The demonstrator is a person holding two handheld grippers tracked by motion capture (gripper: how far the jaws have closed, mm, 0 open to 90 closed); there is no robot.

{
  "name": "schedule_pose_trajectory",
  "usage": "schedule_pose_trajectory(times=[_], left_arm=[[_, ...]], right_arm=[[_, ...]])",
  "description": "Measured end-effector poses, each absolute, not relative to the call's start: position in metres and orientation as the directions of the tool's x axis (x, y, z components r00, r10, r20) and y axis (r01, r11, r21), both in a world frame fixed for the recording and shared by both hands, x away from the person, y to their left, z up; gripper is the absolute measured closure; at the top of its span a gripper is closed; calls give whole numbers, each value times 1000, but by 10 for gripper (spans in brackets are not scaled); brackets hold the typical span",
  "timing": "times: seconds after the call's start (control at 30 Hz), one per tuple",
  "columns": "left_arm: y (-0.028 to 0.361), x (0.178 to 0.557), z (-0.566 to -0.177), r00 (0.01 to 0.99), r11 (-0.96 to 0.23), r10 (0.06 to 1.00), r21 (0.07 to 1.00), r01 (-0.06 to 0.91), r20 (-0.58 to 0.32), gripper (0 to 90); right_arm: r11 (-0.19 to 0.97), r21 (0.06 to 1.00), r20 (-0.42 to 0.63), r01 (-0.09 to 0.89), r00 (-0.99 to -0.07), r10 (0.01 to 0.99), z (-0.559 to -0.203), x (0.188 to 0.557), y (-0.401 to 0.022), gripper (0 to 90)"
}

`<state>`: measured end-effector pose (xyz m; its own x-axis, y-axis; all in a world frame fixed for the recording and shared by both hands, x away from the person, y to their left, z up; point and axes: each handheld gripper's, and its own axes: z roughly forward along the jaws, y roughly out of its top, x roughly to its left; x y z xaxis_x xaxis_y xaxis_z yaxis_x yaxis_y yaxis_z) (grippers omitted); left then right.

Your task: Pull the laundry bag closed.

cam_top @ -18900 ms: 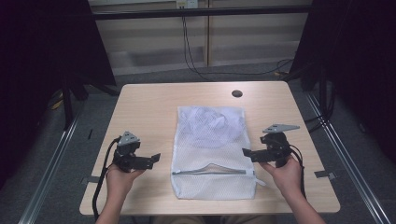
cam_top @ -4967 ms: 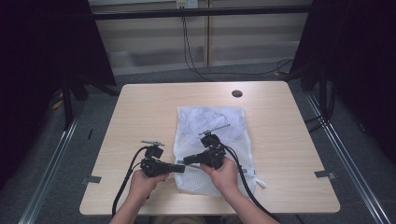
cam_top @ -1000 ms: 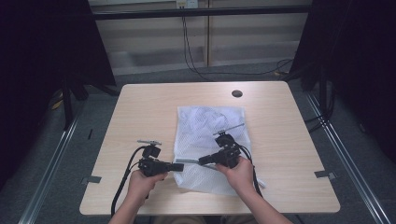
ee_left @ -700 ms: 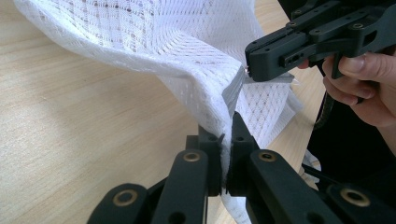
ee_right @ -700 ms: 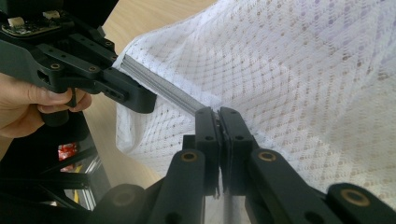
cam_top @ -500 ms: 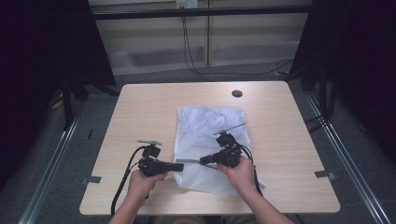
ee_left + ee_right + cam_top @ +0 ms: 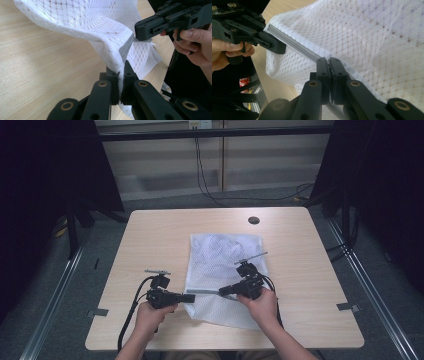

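Jaws of the left gripper (image 7: 121, 75) are clamped together on the near-left edge of the white mesh bag (image 7: 225, 270), a fold of the netting squeezed between the two black fingertips (image 7: 112, 77). The right gripper (image 7: 329, 63) is likewise clenched, pinching the bag's grey zipper strip (image 7: 294, 45) further to the right along the same edge. Between the two grips the strip runs taut and lifted off the wood, which the two gripper views make plain: the left gripper view shows the netting drawn up into a ridge with the other gripper biting the grey strip at its far end, and the right gripper view shows the strip as a straight band leading back to the left gripper in the person's left hand (image 7: 227, 53). The high view adds the wider layout: the bag lies lengthwise in the middle of the light wooden table (image 7: 150, 235), its far part flat and bulging with something pale inside, its near edge raised between the left gripper (image 7: 190, 298) and right gripper (image 7: 222, 291). A small dark round hole (image 7: 253, 220) sits near the table's far edge, well apart from the bag.
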<state>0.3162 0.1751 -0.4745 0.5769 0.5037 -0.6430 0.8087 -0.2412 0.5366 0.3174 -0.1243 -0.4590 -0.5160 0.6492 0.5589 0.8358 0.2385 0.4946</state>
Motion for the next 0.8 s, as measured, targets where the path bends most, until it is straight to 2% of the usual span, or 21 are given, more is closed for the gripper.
schedule_pose_trajectory(times=[0.8], left_arm=[[175,315,-473,580,-243,508,540,806,-637,881]], right_arm=[[223,488,556,844,-497,666,-461,317,-136,871]])
